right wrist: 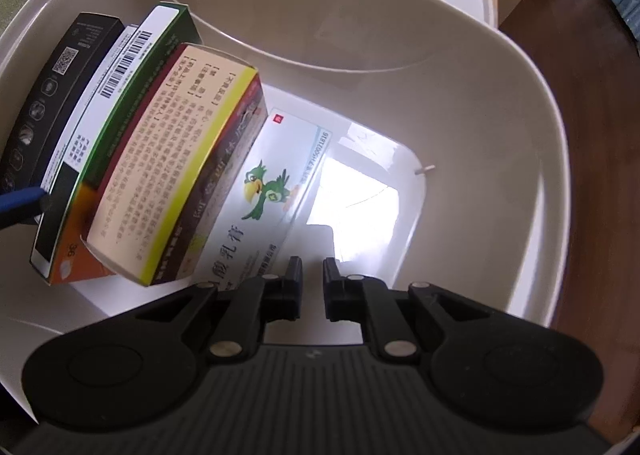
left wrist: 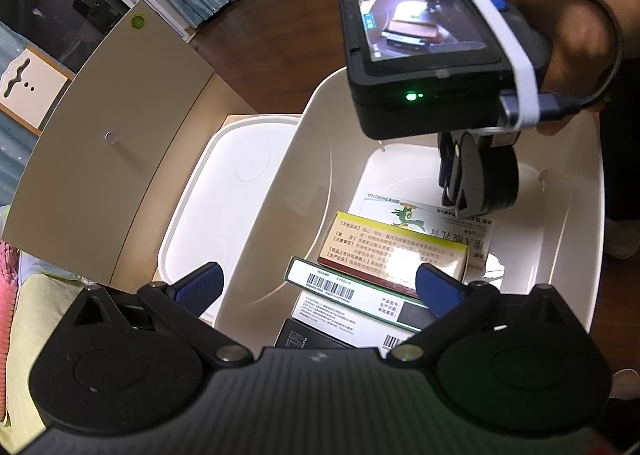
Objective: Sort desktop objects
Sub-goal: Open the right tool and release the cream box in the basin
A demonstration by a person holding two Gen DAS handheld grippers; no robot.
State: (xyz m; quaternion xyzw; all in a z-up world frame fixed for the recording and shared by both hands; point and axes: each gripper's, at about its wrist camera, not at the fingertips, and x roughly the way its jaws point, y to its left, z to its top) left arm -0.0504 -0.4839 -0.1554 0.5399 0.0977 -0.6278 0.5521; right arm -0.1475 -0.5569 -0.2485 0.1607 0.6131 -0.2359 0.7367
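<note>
On dark wood flooring, a glossy white plastic bin (right wrist: 520,103) is holding cardboard medicine boxes (right wrist: 172,175) at nine o'clock, while the right gripper (right wrist: 312,279) is hanging closed and empty and the left gripper (left wrist: 316,283) is gaping wide, holding nothing.

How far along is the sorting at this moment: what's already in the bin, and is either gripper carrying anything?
Done: several boxes lean in a row in the white bin, with the parrot box flat on its floor. In hand: nothing. The right gripper is shut and empty just above the parrot box; the left gripper is open over the row of boxes. Left: no loose items are in view, so I cannot tell what remains.
</note>
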